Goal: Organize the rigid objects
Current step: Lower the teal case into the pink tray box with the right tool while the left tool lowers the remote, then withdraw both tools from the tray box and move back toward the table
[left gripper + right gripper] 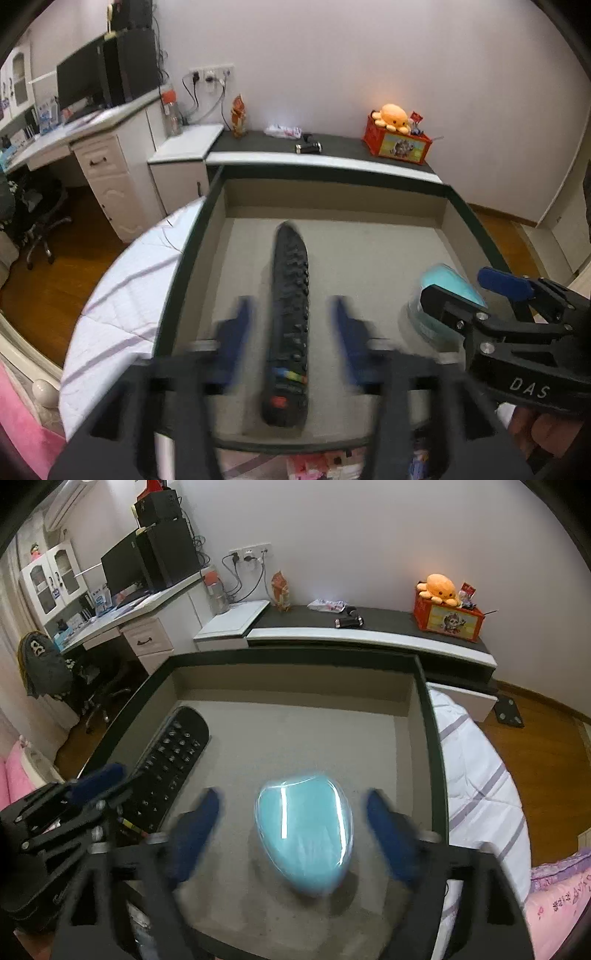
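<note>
Our left tongs [293, 339] hang released around the black remote [290, 317], low in the frame. Right tongs [293, 834], also released, straddle the blue case [304, 830]. Both sit in the tray [430, 738]; little seems left.

Black remote [290, 325], turquoise case [304, 834], grey tray [369, 251] with dark-green rim.
</note>
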### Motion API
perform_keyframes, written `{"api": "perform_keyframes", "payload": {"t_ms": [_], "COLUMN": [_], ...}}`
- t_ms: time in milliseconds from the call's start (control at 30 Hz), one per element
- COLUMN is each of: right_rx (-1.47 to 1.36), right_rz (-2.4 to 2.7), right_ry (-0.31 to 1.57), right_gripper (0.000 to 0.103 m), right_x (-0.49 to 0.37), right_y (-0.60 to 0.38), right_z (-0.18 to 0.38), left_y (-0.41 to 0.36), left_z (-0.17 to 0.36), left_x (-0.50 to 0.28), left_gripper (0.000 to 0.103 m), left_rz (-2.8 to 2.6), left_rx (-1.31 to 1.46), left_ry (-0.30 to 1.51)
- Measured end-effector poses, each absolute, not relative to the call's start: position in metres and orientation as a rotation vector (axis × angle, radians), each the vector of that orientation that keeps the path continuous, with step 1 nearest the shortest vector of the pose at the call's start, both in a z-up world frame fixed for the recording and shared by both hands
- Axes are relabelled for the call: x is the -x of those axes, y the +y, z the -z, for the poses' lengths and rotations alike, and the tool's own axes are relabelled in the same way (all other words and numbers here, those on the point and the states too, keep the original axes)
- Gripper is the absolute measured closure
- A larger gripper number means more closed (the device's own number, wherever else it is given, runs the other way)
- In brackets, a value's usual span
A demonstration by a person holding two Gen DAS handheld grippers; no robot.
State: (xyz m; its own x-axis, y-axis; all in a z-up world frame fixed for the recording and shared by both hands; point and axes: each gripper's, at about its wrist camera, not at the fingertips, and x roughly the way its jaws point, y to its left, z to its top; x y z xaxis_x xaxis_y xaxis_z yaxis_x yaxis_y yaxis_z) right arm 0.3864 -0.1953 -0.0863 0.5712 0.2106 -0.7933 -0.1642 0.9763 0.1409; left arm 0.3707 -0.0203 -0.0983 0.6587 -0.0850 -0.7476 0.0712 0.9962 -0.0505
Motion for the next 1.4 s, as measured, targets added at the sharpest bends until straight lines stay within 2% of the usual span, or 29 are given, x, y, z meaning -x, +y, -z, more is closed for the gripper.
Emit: {"api": "perform_keyframes", "payload": {"t_ms": [100,133,167,233,567,833,900,967,1400], "right_rx": [-0.06,-0.06,-0.059,-0.064,-0.151,-0.171,-0.168,-0.157,-0.154], "right_rz": [-0.212,-0.209,-0.206,-0.197,-0.166,-0.161,-0.148,-0.141,-0.17], "right_ry": [0.918,0.913,0.9,0.871,0.675,0.548,0.533,0.527,0.551], "right_gripper": [0.017,0.017,0.017,0.017,0.017,0.016,0.014,0.0,0.0], "right_x": [-0.38,-0.379,-0.374,-0.366,-0.269,-0.178,-0.165,-0.15,-0.092], "right_y": [-0.198,-0.198,-0.199,-0.201,-0.228,-0.235,-0.236,-0.234,-0.235], "right_z": [0.077,0.074,0.069,0.06,0.005,-0.017,-0.018,-0.015,-0.004], "left_y": [-0.013,-0.009,-0.007,-0.004,0.017,0.036,0.036,0.033,0.018], "left_z": [0.087,0.081,0.076,0.063,0.017,0.02,0.021,0.02,0.031], "left_x": [-0.36,-0.355,-0.35,-0.336,-0.246,-0.185,-0.169,-0.155,-0.087], "left_gripper": [0.02,0.008,0.003,0.0,0.0,0.0,0.0,0.0,0.0], "left_rz": [0.062,0.067,0.063,0.052,0.003,-0.031,-0.034,-0.028,-0.028], "left_rx": [0.013,0.026,0.029,0.018,0.028,0.065,0.075,0.065,0.025], "left_ry": [0.804,0.788,0.77,0.718,0.606,0.616,0.61,0.606,0.605]}}
